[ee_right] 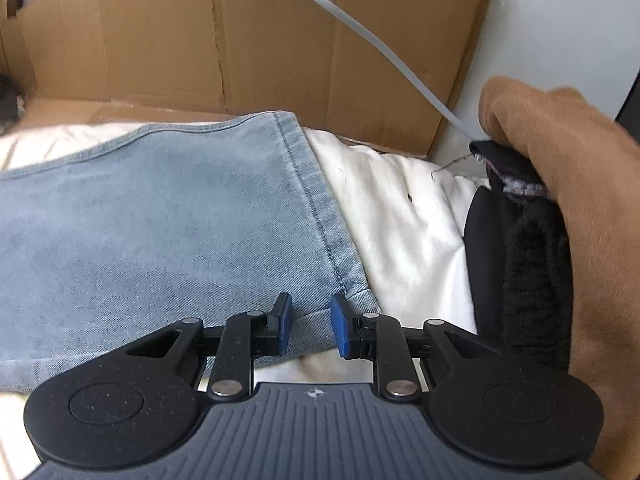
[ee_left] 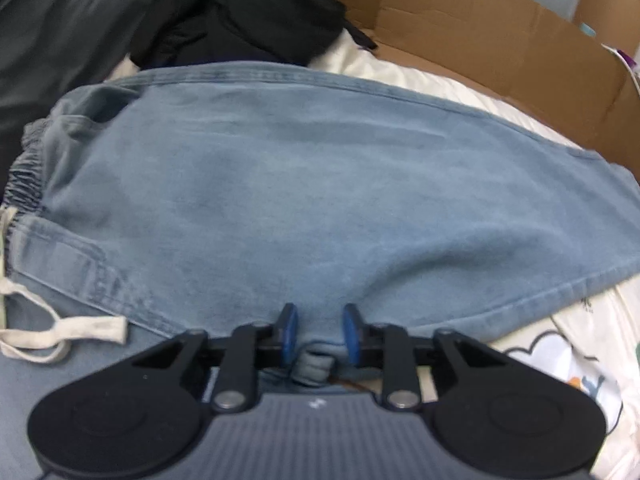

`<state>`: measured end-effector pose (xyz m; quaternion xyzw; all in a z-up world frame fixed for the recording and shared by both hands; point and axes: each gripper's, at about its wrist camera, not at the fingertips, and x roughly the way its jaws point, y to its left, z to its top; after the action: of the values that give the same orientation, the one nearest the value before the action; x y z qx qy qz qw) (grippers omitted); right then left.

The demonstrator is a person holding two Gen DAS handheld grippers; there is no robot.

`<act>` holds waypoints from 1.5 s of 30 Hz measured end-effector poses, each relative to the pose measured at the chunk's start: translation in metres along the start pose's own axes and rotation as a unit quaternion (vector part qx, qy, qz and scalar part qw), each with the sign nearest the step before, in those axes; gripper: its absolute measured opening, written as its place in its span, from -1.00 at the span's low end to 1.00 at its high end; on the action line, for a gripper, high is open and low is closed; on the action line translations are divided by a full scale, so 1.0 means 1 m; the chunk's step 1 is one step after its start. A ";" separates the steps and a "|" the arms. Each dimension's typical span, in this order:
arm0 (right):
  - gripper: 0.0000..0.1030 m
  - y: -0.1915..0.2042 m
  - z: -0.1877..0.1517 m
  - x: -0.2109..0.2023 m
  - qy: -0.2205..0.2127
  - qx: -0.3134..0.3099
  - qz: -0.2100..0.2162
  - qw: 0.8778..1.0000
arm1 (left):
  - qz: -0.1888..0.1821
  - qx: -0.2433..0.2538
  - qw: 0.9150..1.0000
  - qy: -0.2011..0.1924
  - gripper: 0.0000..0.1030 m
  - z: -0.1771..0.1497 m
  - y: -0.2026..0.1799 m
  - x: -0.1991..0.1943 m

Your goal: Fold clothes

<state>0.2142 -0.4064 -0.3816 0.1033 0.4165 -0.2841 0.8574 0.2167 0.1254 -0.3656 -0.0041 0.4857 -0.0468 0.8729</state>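
The white bedding (ee_right: 400,216) carries the jeans (ee_left: 280,184), laid flat with cardboard (ee_right: 200,40) behind. In the left view the elastic waistband (ee_left: 24,176) and white drawstring (ee_left: 60,332) sit at the left, dark clothes (ee_left: 240,28) beyond. In the right view the stitched hem (ee_right: 316,200) runs beside bare bedding. The left gripper (ee_left: 318,330) hangs spread over the denim edge, pinching nothing. The right gripper (ee_right: 310,324) is spread at the hem corner, 2 pads apart, a hand (ee_right: 580,200) beside it.

Both grippers point forward and level, the left gripper (ee_left: 319,330) and right gripper (ee_right: 310,328) each with jaws parted, a hand (ee_right: 576,184) gripping the right one.
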 end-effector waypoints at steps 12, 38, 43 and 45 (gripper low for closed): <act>-0.44 0.005 0.023 -0.006 -0.012 0.001 0.006 1.000 | 0.018 -0.041 0.998 -0.043 -0.53 0.032 0.047 -0.008; -0.06 0.028 0.104 0.094 -0.028 0.007 -0.026 0.999 | 0.098 -0.099 0.990 -0.032 -0.44 0.095 0.141 0.060; -0.04 0.039 0.103 0.102 -0.030 -0.029 -0.026 0.999 | 0.093 -0.097 0.990 -0.040 -0.42 0.092 0.143 0.060; -0.06 0.044 0.102 0.104 -0.031 -0.049 -0.026 0.998 | 0.094 -0.099 0.990 -0.043 -0.42 0.092 0.143 0.061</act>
<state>0.3570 -0.4547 -0.4002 0.0410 0.4056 -0.2885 0.8664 0.3379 0.2586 -0.3758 -0.0469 0.4484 0.0838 0.8886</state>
